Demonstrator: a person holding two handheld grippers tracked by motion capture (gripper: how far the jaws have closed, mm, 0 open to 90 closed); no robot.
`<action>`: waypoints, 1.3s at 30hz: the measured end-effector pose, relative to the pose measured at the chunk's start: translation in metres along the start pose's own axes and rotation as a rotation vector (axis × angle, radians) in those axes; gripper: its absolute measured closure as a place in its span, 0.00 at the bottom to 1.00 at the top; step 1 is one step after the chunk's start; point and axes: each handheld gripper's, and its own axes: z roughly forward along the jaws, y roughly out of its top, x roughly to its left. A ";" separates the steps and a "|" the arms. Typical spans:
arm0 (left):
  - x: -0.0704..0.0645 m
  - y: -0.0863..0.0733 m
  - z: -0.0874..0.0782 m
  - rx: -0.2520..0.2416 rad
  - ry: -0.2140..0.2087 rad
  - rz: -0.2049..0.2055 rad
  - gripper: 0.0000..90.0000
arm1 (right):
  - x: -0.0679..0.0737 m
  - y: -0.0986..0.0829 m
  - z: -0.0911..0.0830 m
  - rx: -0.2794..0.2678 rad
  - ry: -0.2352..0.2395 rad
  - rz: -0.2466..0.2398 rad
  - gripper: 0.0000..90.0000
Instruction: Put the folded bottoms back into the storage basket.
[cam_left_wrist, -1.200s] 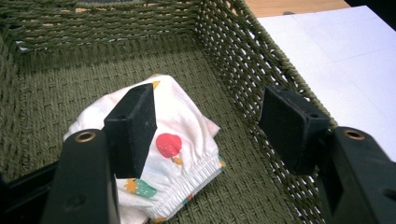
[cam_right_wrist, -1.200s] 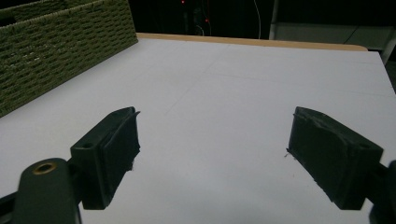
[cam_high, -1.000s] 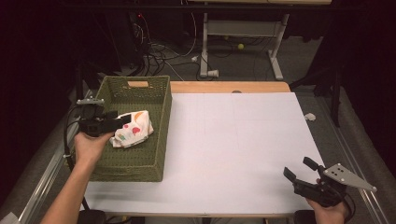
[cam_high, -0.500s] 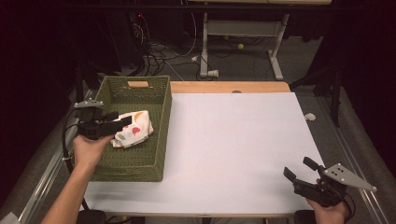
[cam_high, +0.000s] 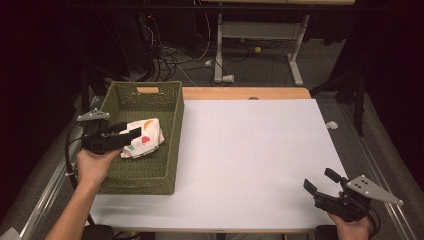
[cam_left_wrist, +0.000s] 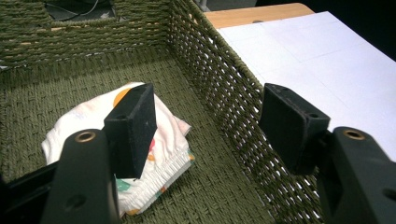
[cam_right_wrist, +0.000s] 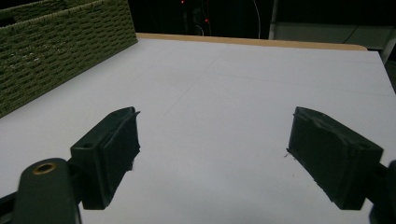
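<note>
Now at the basket (cam_high: 172, 145): left gripper (cam_high: 129, 136) held over the inside, jaws spread wide, nothing between them. Seen through the left gripper view, one jaw in front of the cloth (cam_left_wrist: 163, 140), the other in front of the basket's woven side wall (cam_left_wrist: 219, 93); whether either touches, cannot tell. Cloth: white, with orange, red and green patches, folded into a small bundle, lying on the basket floor near the middle, closer to the wall next to the white sheet. Elastic hem showing along its near edge in the left gripper view. Left hand (cam_high: 92, 165) wrapped round the gripper body, forearm coming in from the bottom left, cable looping off to the side.

Basket: green, woven, rectangular, set at the left end of the table, long side running away from the person, a wooden handle slot in its far wall. Just beside the white sheet (cam_high: 260, 150), which covers most of the tabletop; a strip of bare wood showing along the far edge.

Right gripper (cam_high: 322, 186) well apart from all this, at the near right corner of the sheet, low over it, jaws also wide apart and holding nothing. Right hand (cam_high: 352, 225) at the bottom edge. Right gripper view: bare white sheet between the jaws (cam_right_wrist: 210, 140), basket corner (cam_right_wrist: 60, 42) far off at upper left.
</note>
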 end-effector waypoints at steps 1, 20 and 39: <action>0.000 -0.001 0.000 -0.002 -0.002 0.000 0.39 | 0.000 0.000 0.000 0.001 0.000 0.001 0.19; -0.003 -0.013 -0.012 -0.017 -0.006 0.005 0.39 | 0.000 0.000 0.000 0.001 -0.001 0.000 0.19; -0.005 -0.027 -0.020 -0.034 -0.018 0.016 0.39 | 0.000 0.000 0.000 0.002 -0.002 0.001 0.19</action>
